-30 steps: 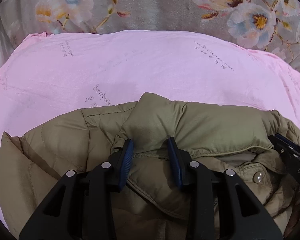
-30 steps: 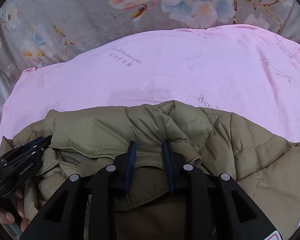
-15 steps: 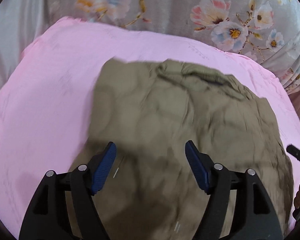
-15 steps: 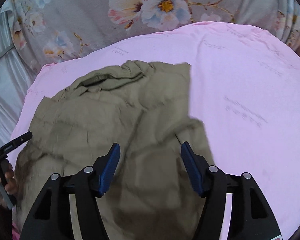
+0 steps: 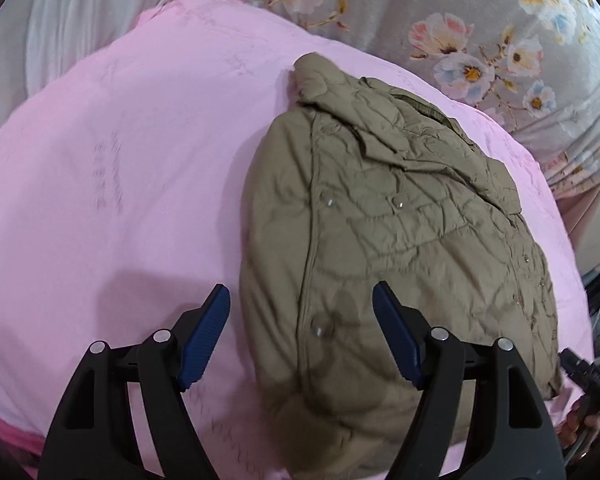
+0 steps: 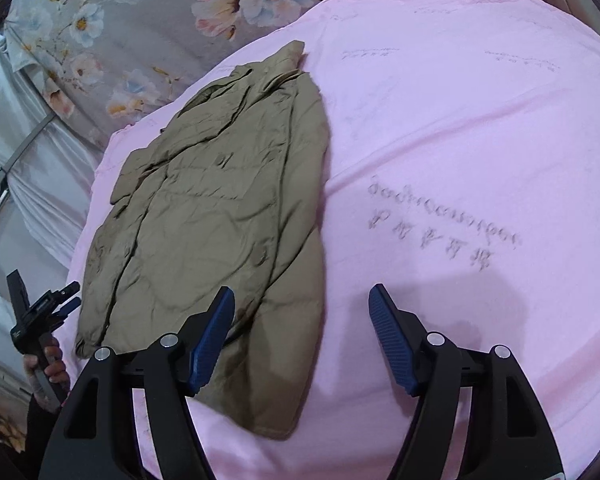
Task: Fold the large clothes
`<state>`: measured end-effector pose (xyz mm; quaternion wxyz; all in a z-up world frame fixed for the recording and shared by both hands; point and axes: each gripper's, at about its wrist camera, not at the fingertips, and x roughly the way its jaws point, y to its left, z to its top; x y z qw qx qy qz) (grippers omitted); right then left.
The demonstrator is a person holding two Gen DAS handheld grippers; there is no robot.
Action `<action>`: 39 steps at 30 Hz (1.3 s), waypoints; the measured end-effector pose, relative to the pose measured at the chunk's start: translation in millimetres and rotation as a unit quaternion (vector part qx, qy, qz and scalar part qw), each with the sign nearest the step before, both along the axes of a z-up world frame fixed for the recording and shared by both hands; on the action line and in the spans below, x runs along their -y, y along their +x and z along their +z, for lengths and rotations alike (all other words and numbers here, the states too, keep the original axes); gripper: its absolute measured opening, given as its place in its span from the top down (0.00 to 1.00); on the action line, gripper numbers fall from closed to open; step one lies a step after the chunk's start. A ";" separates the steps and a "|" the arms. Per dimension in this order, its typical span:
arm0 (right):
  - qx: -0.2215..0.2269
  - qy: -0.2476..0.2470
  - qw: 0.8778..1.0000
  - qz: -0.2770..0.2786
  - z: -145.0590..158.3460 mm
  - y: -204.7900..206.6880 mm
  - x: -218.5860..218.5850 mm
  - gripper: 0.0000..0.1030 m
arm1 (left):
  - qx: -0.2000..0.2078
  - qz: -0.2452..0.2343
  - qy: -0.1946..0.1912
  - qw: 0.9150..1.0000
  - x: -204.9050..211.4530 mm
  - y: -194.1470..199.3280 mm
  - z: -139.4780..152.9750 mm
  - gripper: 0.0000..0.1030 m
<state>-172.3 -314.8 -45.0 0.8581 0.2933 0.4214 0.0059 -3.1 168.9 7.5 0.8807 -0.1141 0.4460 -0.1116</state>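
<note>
Now our left gripper and right gripper, just spread, hold nothing; the puffy jacket may spring unfolded near the pink sheet's edge.

The quilted jacket lies flat on the bedsheet, collar end toward 12 o'clock, hem toward 6. In the left wrist view it lies toward 3 o'clock; the flowered bedcover lies beyond at 12.
</note>
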 end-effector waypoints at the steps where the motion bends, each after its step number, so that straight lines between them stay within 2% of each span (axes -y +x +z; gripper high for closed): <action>1: 0.002 0.006 1.000 0.011 -0.8 -1.3 -7.0 0.34 | -0.009 0.003 -0.009 1.000 -5.2 -2.9 -4.4 0.31; 4: 0.009 0.006 0.999 0.033 -2.7 -3.6 -27.5 0.32 | -0.033 0.009 -0.037 0.999 -13.0 -14.0 -19.0 0.31; 7: 0.018 -0.009 0.999 0.035 -2.3 -5.4 -36.7 0.31 | -0.027 0.008 -0.053 0.998 -12.9 -27.1 -19.1 0.31; 10: 0.029 0.018 0.999 0.027 -3.6 -7.6 -34.4 0.31 | -0.035 -0.013 -0.088 0.995 -5.2 -34.4 -21.4 0.31; 14: 0.043 0.050 0.997 0.029 -6.6 -12.9 -35.2 0.32 | -0.029 -0.019 -0.078 0.996 7.5 -37.3 -21.2 0.32; 16: 0.045 0.043 0.997 0.034 -6.5 -15.3 -40.3 0.36 | -0.027 -0.023 -0.082 0.996 10.3 -39.3 -20.2 0.42; 17: 0.046 0.039 0.998 0.036 -6.5 -16.2 -42.4 0.42 | -0.026 -0.026 -0.079 0.996 12.2 -40.1 -19.5 0.50; 18: 0.049 0.044 0.997 0.039 -7.0 -17.1 -44.6 0.52 | -0.022 -0.029 -0.071 0.997 14.5 -41.2 -18.2 0.60; 19: 0.052 0.053 0.996 0.041 -7.6 -16.9 -44.6 0.60 | -0.017 -0.032 -0.060 0.998 15.2 -43.0 -16.3 0.65; 21: 0.067 0.061 0.995 0.037 -5.6 -20.6 -46.3 0.71 | -0.007 -0.038 -0.043 0.998 17.7 -46.4 -11.1 0.80; 24: 0.088 0.043 0.995 0.035 4.5 -23.0 -50.6 0.80 | 0.011 -0.045 -0.040 0.998 19.1 -51.2 2.1 0.90; 27: 0.123 0.029 0.992 0.028 22.4 -28.7 -51.9 0.87 | 0.037 -0.051 -0.046 0.997 18.4 -58.0 21.3 0.92; 33: 0.230 0.014 0.973 0.015 78.0 -55.0 -41.0 0.92 | 0.098 -0.070 -0.066 0.991 12.5 -76.8 75.3 0.93; 39: 0.296 -0.007 0.955 0.001 131.1 -76.9 -35.5 0.93 | 0.154 -0.081 -0.085 0.981 2.6 -98.7 129.9 0.93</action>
